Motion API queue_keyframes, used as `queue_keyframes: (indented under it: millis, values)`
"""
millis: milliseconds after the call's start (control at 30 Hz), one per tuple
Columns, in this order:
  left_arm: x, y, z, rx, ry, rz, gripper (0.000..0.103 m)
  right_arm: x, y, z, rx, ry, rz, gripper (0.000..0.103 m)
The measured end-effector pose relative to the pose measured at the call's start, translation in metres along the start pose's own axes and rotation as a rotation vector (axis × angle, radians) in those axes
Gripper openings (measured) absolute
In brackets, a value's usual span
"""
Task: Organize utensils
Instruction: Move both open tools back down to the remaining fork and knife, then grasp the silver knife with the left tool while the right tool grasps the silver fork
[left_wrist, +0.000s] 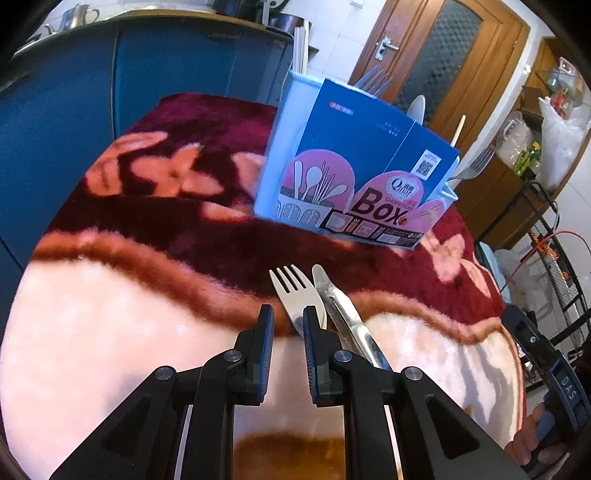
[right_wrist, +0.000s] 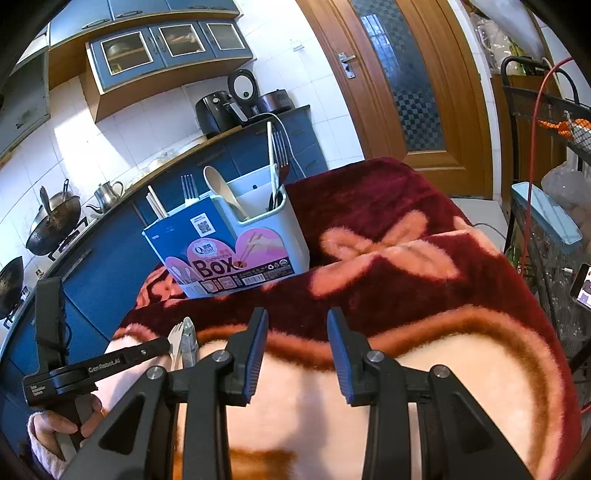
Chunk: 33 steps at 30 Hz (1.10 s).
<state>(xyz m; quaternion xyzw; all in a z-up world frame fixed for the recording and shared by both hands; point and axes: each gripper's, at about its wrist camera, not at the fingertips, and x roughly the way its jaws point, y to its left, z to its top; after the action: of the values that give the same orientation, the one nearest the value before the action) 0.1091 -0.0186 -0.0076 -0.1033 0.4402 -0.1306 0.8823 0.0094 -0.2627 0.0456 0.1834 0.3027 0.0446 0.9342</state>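
A steel fork (left_wrist: 291, 291) and a steel knife (left_wrist: 341, 310) lie side by side on the blanket-covered table, tips toward the utensil holder (left_wrist: 354, 166). The holder wears a blue and pink "Box" sleeve and holds forks, a spoon and chopsticks. My left gripper (left_wrist: 288, 314) is open and low over the blanket. Its right finger (left_wrist: 314, 332) overlaps the fork's handle; the fork is outside the gap. My right gripper (right_wrist: 297, 317) is open and empty above the blanket, right of the fork (right_wrist: 175, 338) and knife (right_wrist: 190, 339). The holder (right_wrist: 240, 236) stands behind.
The fuzzy maroon, pink and cream blanket (left_wrist: 129, 332) covers the table. Blue kitchen cabinets (left_wrist: 74, 122) stand behind on the left, a wooden door (left_wrist: 443, 62) at the back. A wire rack (right_wrist: 554, 240) with bags stands off the table's right edge.
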Motion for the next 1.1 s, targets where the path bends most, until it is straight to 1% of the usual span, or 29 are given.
queue_keyframes:
  millis: [67, 167, 333, 467, 533, 733, 900, 1100]
  values:
    - [0.004, 0.000, 0.001, -0.009, 0.015, -0.009, 0.017, 0.001, -0.001, 0.000, 0.001, 0.003, 0.000, 0.036]
    - [0.008, 0.001, 0.002, -0.021, 0.030, -0.030, 0.022, 0.003, -0.002, -0.002, 0.005, 0.008, 0.000, 0.036]
    - [0.013, -0.003, 0.005, -0.016, 0.032, -0.034, 0.023, 0.004, -0.001, -0.003, 0.003, 0.014, 0.004, 0.036]
    - [0.013, -0.003, 0.006, -0.027, 0.027, -0.053, 0.020, 0.004, 0.001, -0.004, -0.001, 0.014, 0.004, 0.036]
    - [0.013, -0.002, 0.007, -0.031, 0.025, -0.065, 0.016, 0.004, 0.001, -0.004, -0.001, 0.014, 0.003, 0.036]
    - [0.016, -0.002, 0.008, -0.059, 0.033, -0.134, 0.006, 0.004, 0.001, -0.003, -0.001, 0.015, 0.003, 0.036]
    - [0.013, -0.002, 0.007, -0.073, 0.017, -0.150, 0.005, 0.004, 0.002, -0.004, -0.005, 0.014, 0.002, 0.036]
    - [-0.005, 0.003, 0.006, -0.066, -0.033, -0.141, 0.004, 0.004, 0.009, -0.004, -0.025, 0.020, 0.009, 0.036]
